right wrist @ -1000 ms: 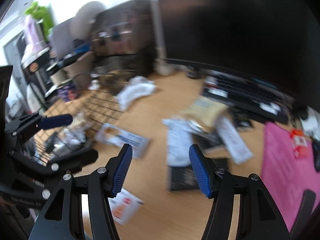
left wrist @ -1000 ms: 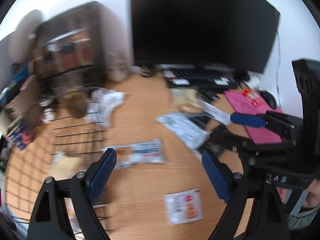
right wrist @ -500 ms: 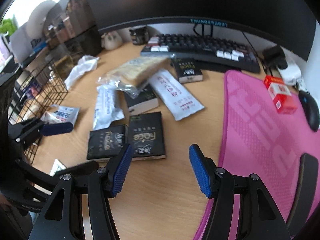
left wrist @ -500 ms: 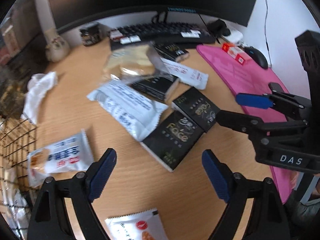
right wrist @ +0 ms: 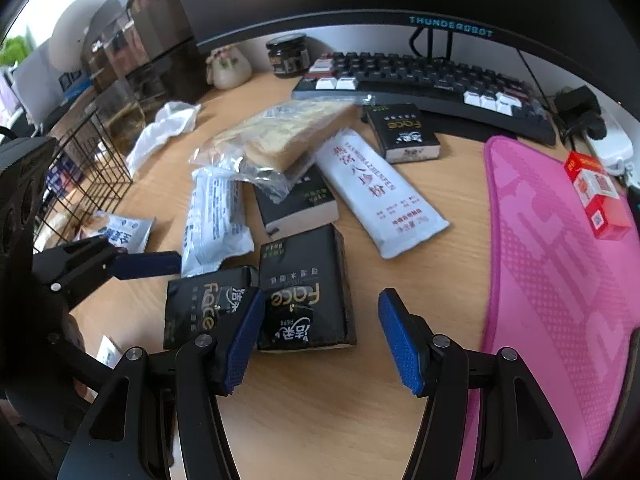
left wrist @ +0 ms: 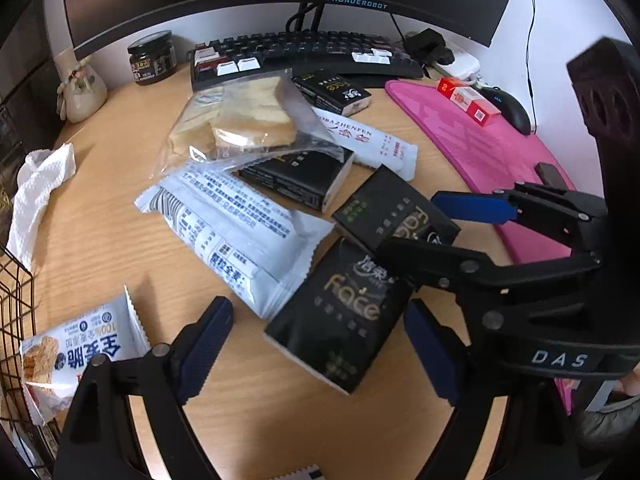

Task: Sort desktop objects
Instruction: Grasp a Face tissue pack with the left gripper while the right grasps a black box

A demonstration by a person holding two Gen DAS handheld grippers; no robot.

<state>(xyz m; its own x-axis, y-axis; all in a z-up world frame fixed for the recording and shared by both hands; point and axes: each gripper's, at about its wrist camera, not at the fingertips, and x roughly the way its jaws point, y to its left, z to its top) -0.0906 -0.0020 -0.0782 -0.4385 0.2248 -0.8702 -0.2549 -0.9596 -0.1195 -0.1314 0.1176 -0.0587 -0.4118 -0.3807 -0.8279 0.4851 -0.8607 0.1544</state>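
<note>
Several black "Face" tissue packs lie on the wooden desk among snack bags. My left gripper (left wrist: pixel 316 348) is open and empty, low over one black pack (left wrist: pixel 344 312), which lies between its fingers. My right gripper (right wrist: pixel 322 336) is open and empty over a second black pack (right wrist: pixel 306 284); that gripper also shows in the left wrist view (left wrist: pixel 452 232). A third pack (right wrist: pixel 296 208) lies under a clear bag of bread (right wrist: pixel 280 140). A fourth pack (right wrist: pixel 402 132) sits by the keyboard. White snack bags (left wrist: pixel 236 232) (right wrist: pixel 380 192) lie beside them.
A black wire basket (right wrist: pixel 92 164) stands at the left with a blue-print snack bag (left wrist: pixel 76 360) beside it. A pink mat (right wrist: pixel 560 260) with a red box (right wrist: pixel 598 196) lies right. A keyboard (right wrist: pixel 420 76), jar (left wrist: pixel 152 58), crumpled tissue (left wrist: pixel 36 192) and monitor are behind.
Both grippers swung from the wire basket at the left toward the pile of packs, then moved lower and closer. Both stayed open.
</note>
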